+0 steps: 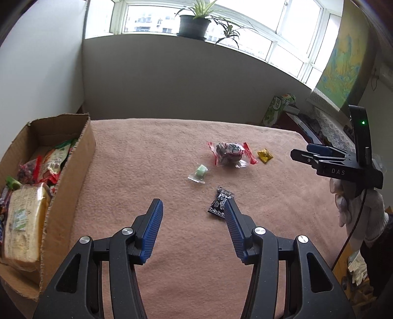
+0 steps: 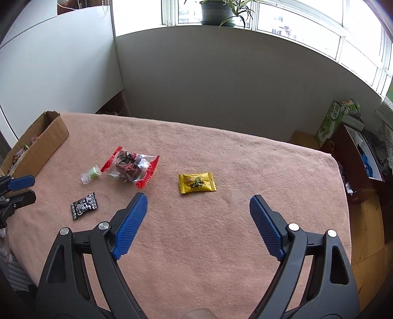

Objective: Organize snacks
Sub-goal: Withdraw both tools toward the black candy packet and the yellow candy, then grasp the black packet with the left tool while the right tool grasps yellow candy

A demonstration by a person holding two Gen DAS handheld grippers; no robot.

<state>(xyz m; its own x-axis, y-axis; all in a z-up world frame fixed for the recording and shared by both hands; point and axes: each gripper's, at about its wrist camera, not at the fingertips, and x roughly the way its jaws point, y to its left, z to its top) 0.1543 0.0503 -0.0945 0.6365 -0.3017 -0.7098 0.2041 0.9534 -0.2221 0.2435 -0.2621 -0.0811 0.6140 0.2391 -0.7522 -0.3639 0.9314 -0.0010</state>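
Four wrapped snacks lie on the pink cloth: a black packet [image 1: 220, 202] [image 2: 84, 205], a small green candy [image 1: 198, 173] [image 2: 91, 174], a red-edged clear pack [image 1: 231, 153] [image 2: 132, 166] and a yellow packet [image 1: 265, 155] [image 2: 197, 183]. My left gripper [image 1: 192, 205] hovers open with nothing between its fingers; its right fingertip overlaps the black packet's edge in its own view. My right gripper [image 2: 198, 200] is wide open and empty, just short of the yellow packet. The right gripper [image 1: 309, 153] also shows at the right edge of the left wrist view, held by a gloved hand [image 1: 356, 208].
An open cardboard box [image 1: 71, 171] [image 2: 45, 141] holding several snacks, among them a wrapped bread [image 1: 24, 225], stands at the table's left edge. A green carton [image 2: 331, 122] and clutter sit beyond the table's right edge. A potted plant [image 1: 194, 23] stands on the windowsill.
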